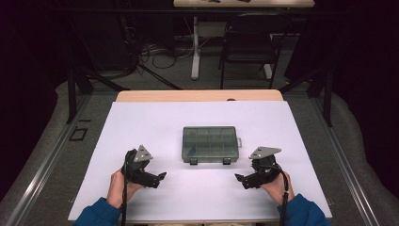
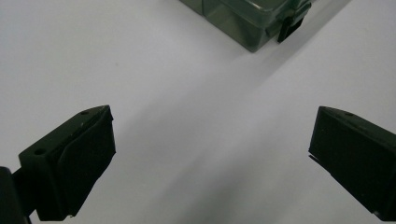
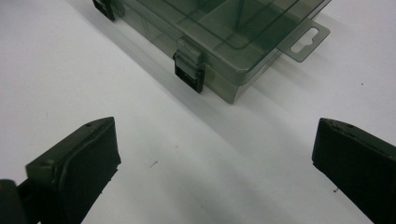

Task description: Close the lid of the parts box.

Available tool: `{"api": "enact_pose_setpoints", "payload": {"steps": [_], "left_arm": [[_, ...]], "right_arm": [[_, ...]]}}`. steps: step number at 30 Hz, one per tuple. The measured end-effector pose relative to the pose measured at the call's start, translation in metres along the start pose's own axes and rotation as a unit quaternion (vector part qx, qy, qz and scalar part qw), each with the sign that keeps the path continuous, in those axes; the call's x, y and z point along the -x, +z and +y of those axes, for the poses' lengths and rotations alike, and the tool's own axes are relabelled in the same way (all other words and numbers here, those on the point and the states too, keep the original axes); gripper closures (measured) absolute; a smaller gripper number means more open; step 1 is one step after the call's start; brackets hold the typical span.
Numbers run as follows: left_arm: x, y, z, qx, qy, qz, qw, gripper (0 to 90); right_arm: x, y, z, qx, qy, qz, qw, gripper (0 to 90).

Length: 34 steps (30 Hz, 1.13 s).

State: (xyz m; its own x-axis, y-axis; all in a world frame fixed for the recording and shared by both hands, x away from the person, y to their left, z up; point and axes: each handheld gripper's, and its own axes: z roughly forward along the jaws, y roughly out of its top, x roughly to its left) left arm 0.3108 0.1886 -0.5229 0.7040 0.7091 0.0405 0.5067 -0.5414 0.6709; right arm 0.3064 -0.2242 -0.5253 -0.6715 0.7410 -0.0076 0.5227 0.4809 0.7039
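Left claw (image 1: 160, 178): I see its jaws spread wide, nothing between them, over bare white table (image 1: 155, 122).
Right claw (image 1: 239, 179): jaws equally wide, empty, aimed inward at the box.
Organizer box (image 1: 210, 143): smoky clear plastic, lid closed, mid-table between and just beyond both claws, touching neither.
Cut off: my left claw view (image 2: 210, 154) catches one box corner (image 2: 247, 23) and a latch.
Right claw view (image 3: 215, 158): shows a dark latch (image 3: 188, 70), the hang tab (image 3: 303, 39), and inner dividers.
Writing: I can read none.
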Motion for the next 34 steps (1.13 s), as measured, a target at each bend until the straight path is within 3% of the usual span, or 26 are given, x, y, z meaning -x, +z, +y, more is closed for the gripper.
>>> {"api": "enact_pose_setpoints", "payload": {"steps": [17, 30, 34], "left_arm": [[0.009, -0.005, -0.025, -0.003, -0.002, 0.013, 0.9999, 0.0], [0.015, -0.004, -0.027, -0.002, 0.003, 0.014, 0.9999, 0.0], [0.013, -0.002, -0.027, 0.002, -0.003, 0.012, 0.9999, 0.0]], "right_arm": [[-0.007, -0.005, -0.019, 0.001, 0.003, -0.009, 1.0000, 0.0], [-0.009, -0.007, -0.026, 0.005, -0.004, -0.012, 0.9999, 0.0], [-0.009, -0.006, -0.026, 0.007, -0.002, -0.010, 0.9999, 0.0]]}}
